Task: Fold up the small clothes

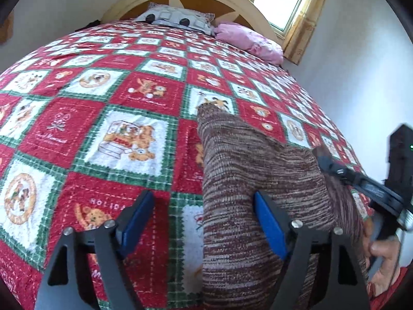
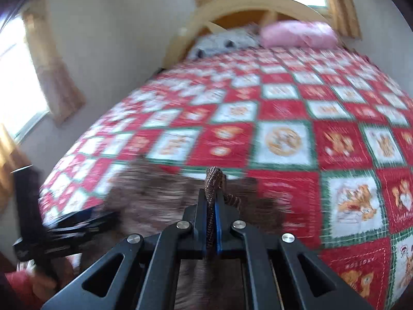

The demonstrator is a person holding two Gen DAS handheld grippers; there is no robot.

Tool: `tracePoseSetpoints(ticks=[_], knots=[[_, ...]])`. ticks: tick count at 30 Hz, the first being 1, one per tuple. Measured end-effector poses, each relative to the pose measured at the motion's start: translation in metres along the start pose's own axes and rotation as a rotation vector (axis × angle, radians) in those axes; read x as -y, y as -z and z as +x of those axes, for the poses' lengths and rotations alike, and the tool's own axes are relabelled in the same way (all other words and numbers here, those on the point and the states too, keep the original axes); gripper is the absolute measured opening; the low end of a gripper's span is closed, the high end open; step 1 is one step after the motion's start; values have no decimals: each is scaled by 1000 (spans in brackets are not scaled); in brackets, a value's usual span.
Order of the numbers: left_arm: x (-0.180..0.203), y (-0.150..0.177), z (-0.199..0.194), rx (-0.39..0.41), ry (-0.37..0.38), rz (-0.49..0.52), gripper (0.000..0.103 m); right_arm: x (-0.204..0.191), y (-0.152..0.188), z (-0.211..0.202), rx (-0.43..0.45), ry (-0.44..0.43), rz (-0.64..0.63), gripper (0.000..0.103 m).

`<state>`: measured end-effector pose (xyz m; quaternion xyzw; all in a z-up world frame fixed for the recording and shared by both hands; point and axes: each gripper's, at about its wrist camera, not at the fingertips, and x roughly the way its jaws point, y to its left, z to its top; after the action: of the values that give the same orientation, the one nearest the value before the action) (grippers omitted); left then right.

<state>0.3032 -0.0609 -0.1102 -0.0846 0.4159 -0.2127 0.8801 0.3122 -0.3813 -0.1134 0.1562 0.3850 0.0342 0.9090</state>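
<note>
Garment: I see a brown-and-cream striped knit piece (image 1: 247,170) lying on the bed's quilt (image 1: 124,139), near the bed's close edge, running away from me towards the headboard (image 1: 185,0).
Left gripper (image 1: 204,222): its blue fingers (image 1: 269,222) stand wide apart; the right-side one rests on the knit, the other hangs over bare quilt. Nothing is pinched.
Right gripper (image 2: 212,217): fingers closed tight on a bunched edge of the knit, a fold of it poking out past the tips. In the left view that edge is lifted off the bed.
Bed: red, white and green holiday patchwork quilt; grey patterned pillow (image 1: 175,18) and pink pillow (image 1: 247,38) by the headboard.
Right view: blurred, so I cannot make out finer detail.
</note>
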Motion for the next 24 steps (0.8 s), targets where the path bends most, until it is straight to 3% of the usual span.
tracePoseSetpoints(ticks=[3,6,7,9,10,11,13,15,17,19,22,24], knots=[[2,1,2,-5,-29,15,83,34,-1,6,-2,-76,158,4],[2,0,3,-11,-34,18,85,29,1,-1,7,-32,135,4],[1,0,4,-15,-28,16,86,25,0,-6,5,4,117,12],[0,-2,3,-21,-25,13,86,11,0,-23,13,183,72,29],[0,-2,1,-17,-37,14,87,3,4,-37,49,275,44,30],[2,-3,-3,-6,-71,22,87,-9,9,-54,106,314,1,30],[8,-6,-15,39,-129,61,88,-31,23,-77,144,254,-91,30],[18,-14,-26,97,-140,94,88,-53,39,-88,124,214,-174,27],[33,-27,-30,133,-138,133,88,-68,50,-87,94,157,-209,14],[50,-42,-22,146,-143,186,92,-74,56,-73,45,100,-205,14],[57,-51,15,88,-203,217,97,-63,74,-41,-39,160,-205,14],[47,-49,49,-31,-274,197,98,-57,79,-42,2,130,-178,14]])
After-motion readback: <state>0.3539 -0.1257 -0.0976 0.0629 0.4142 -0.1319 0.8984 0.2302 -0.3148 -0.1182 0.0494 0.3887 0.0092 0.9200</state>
